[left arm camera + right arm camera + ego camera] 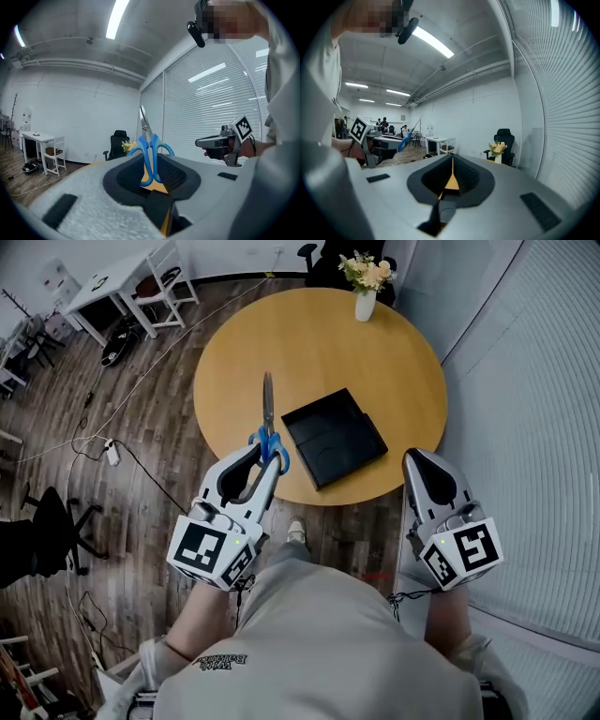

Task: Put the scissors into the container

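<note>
From where I stood, the left gripper [272,461] had its jaws closed on the blue plastic loop handles of a pair of steel-bladed scissors [268,420], the pads pressing both loops together. The scissors sat just left of the middle of the head view. Their long axis ran straight up the frame in line with the jaws, with the closed blades pointing away from the person over the round wooden table [319,343]. In the left gripper view the blades rose above the jaw tips, so I judged them to be lifted clear of the tabletop.

The shallow black rectangular container [335,439] lay empty at the centre of the frame, turned at an angle. Its left corner was just beside the scissor handles, so it lay to the right of the jaws and slightly beyond them. The coming move looked like a short carry to the right, then lowering the blades flat.

The right gripper [413,458] waited at the lower right, off the table edge and farther from the container. Its jaws were drawn together to a thin slit with nothing between them.
</note>
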{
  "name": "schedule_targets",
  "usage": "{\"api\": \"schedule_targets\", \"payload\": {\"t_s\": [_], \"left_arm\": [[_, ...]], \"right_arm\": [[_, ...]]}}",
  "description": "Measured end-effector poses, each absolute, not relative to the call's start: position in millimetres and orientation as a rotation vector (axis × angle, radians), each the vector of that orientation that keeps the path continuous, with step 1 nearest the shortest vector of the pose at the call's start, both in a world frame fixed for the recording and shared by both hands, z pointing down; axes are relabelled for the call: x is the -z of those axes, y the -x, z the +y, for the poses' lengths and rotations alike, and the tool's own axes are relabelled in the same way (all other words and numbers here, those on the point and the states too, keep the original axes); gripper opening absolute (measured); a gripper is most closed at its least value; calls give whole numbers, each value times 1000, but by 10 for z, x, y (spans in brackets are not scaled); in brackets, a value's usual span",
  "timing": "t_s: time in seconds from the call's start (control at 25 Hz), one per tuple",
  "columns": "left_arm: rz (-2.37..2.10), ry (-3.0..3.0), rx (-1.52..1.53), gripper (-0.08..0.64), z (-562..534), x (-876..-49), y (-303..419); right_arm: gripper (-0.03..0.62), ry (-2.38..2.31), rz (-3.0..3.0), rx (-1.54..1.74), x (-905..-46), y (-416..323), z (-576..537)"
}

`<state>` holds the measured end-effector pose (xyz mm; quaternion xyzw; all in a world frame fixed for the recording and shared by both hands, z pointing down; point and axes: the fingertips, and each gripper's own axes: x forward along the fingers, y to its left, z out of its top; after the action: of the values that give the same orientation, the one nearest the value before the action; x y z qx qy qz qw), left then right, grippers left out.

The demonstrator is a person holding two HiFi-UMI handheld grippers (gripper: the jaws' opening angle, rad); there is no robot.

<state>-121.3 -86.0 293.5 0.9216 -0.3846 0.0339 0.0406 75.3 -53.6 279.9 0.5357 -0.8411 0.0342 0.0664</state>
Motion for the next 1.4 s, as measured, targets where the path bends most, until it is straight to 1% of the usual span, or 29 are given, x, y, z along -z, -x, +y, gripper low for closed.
{"api": "schedule_targets", "payload": {"t_s": [0.44, 0.92, 1.2, 1.4], "left_arm": [[-1027, -2867, -146, 92, -1745, -3034, 1394], [-915, -2881, -180, 92, -2035, -3191, 1383], [-808, -2881, -283, 92, -1886, -3249, 1291], [-874, -2965, -471, 92, -2012, -3337, 1147]], "right_arm": [[31, -1696, -2456, -133, -2829, -442, -1326], [31, -1744, -2411, -157, -2864, -358, -1602], [31, -1729, -2372, -106, -2808, -333, -1513], [31, -1685, -2384, -101, -2838, -403, -1591]]}}
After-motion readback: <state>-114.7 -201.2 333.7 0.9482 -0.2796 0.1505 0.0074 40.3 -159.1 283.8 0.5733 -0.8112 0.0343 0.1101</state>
